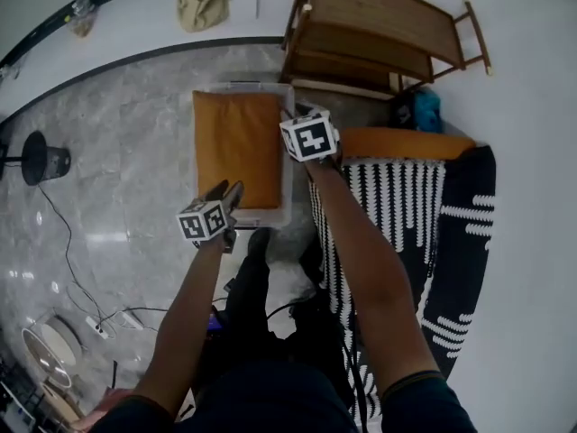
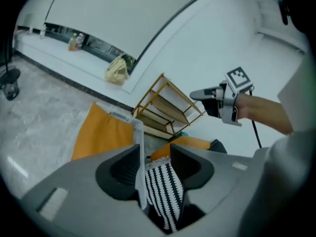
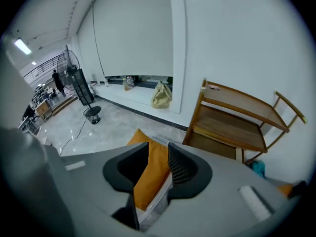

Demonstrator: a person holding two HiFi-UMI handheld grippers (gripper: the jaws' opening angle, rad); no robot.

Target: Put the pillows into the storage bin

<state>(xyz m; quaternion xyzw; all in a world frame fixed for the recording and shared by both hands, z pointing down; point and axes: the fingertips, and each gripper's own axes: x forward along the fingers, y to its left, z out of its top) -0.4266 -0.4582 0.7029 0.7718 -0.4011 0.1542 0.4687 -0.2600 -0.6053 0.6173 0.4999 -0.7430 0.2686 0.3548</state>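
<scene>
From the head view, your right hand-held gripper (image 3: 158,164) keeps its fingertips tucked behind its own marker cube, so you read its jaws only from the right gripper view. Your arms cover part of the black-and-white striped throw (image 1: 388,197), and what that throw lies on is hard to make out. The near end of the storage bin (image 1: 261,215) is partly masked by your left hand-held gripper (image 1: 227,192).

One orange pillow (image 1: 236,147) lies flat inside the clear bin on the marble floor (image 1: 126,152). Its long axis runs away from you, toward the wall, and it fills most of the bin. A second orange pillow (image 1: 406,142) is outside the bin, at the far edge of the striped throw. Its long axis runs crosswise to the first, and its right end is cut off by a dark fabric. A wooden rack (image 1: 379,25) stands just behind both.

Your left gripper hovers at the near end of the bin with its jaws parted. Nothing is between the pads; only the bin's rim and the striped throw show beyond them. Your right gripper sits above the bin's far right corner. Its jaws stand a little apart and clasp nothing, with the binned pillow visible through the gap.
</scene>
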